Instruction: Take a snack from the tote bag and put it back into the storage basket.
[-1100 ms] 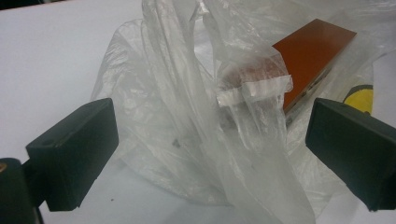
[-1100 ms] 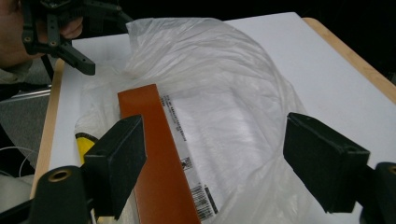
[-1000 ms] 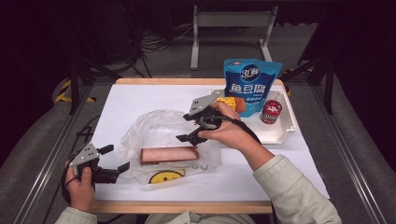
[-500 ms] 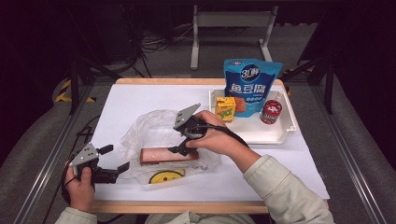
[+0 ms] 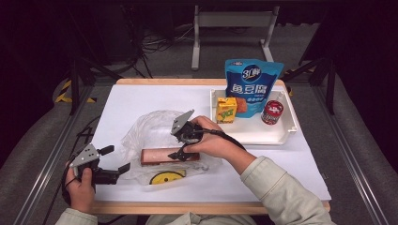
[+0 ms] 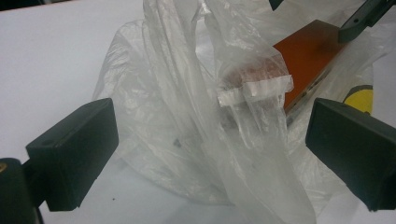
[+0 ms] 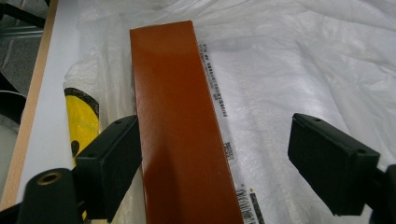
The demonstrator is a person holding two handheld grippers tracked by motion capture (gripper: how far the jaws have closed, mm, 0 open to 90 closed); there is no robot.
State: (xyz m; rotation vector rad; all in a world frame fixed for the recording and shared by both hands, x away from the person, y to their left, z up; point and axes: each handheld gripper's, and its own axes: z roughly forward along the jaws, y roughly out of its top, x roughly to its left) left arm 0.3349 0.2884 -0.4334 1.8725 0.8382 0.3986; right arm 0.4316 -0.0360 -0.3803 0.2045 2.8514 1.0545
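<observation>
One long reddish-brown box [image 5: 165, 156] lay on a clear plastic bag [image 5: 150, 133] near the middle of the white surface [image 5: 141, 98], with one yellow smiley print [image 5: 167, 177] showing on the bag at its near edge. To the right and farther off, a single white tray [image 5: 281, 136] carried three items: one small yellow drink carton [image 5: 226, 110], one red can [image 5: 272, 112] and one blue pouch [image 5: 253, 86] marked "3L" above large Chinese characters. Fine print and a barcode strip ran along the box's side, too small to read.

The right tongs [image 5: 180, 152] stood wide open over the box; in the right gripper view one jaw sat just against the box's long edge, the other well apart above the crumpled bag, and they gripped nothing. The left tongs [image 5: 116, 159], held at the near left corner of the surface, were also spread wide, framing the bag's bunched plastic in the left gripper view without closing on it.
</observation>
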